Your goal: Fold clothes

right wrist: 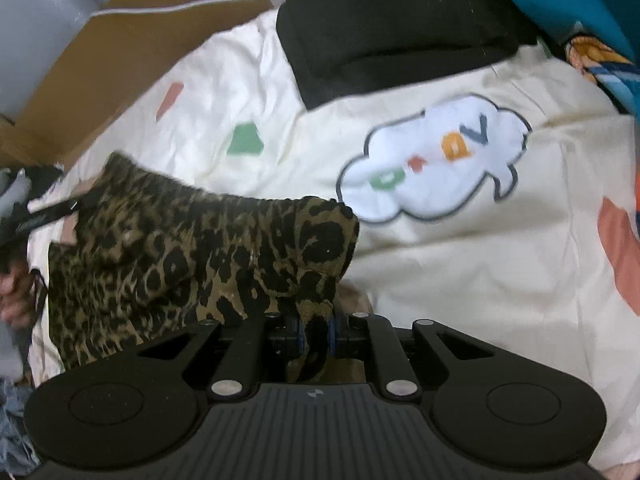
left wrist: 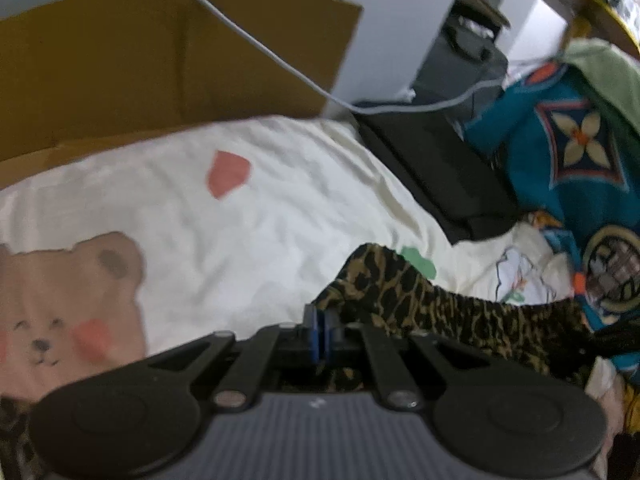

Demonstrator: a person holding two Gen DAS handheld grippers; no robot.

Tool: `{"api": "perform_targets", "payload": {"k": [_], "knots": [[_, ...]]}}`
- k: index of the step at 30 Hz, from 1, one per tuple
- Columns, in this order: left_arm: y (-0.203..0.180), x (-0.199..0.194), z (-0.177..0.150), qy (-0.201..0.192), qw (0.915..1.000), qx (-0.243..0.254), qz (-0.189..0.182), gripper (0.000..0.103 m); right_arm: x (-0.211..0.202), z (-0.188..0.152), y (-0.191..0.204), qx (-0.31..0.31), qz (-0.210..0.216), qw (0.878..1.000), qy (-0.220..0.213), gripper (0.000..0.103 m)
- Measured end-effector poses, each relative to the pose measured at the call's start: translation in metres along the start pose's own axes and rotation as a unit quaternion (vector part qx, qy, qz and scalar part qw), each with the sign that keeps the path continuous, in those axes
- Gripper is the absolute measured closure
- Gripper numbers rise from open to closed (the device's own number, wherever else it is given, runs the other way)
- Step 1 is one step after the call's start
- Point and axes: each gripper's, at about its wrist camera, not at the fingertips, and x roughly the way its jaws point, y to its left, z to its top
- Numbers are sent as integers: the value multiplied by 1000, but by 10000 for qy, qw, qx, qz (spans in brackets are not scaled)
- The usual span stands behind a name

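A leopard-print garment (right wrist: 192,248) lies bunched on a cream printed sheet (right wrist: 460,280). In the right wrist view my right gripper (right wrist: 315,338) is shut on a fold of its near right corner, and the cloth shows between the blue pads (right wrist: 333,334). In the left wrist view the same leopard-print garment (left wrist: 420,300) stretches away to the right from my left gripper (left wrist: 320,334). That gripper's blue pads (left wrist: 314,332) are pressed together on the cloth's edge, and more fabric shows below them. A hand (right wrist: 14,292) shows at the left edge of the right wrist view.
A brown cardboard box (left wrist: 160,64) stands behind the sheet, with a white cable (left wrist: 260,48) hanging across it. A black folded item (right wrist: 400,28) lies at the far side of the sheet. A teal patterned blanket (left wrist: 568,148) is heaped on the right. A bear print (left wrist: 60,308) marks the sheet.
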Motion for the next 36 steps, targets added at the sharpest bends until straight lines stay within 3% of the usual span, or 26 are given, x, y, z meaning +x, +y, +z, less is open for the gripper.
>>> {"api": "perform_targets", "payload": {"k": [8, 17, 22, 25, 36], "knots": [[36, -51, -2, -507, 9964, -631, 235, 100, 4, 44, 42, -769, 100, 9956, -519, 94], [77, -97, -14, -854, 9876, -1196, 562, 100, 19, 82, 112, -1584, 314, 9839, -760, 94], [102, -116, -18, -1025, 9812, -1484, 693, 100, 31, 101, 149, -2001, 390, 9758, -785, 94], [117, -122, -16, -1144, 9787, -1489, 831, 100, 49, 117, 165, -2082, 569, 9749, -541, 94], [173, -114, 2, -1170, 9678, -1769, 1352, 100, 113, 169, 248, -3008, 301, 9521, -467, 94]]}}
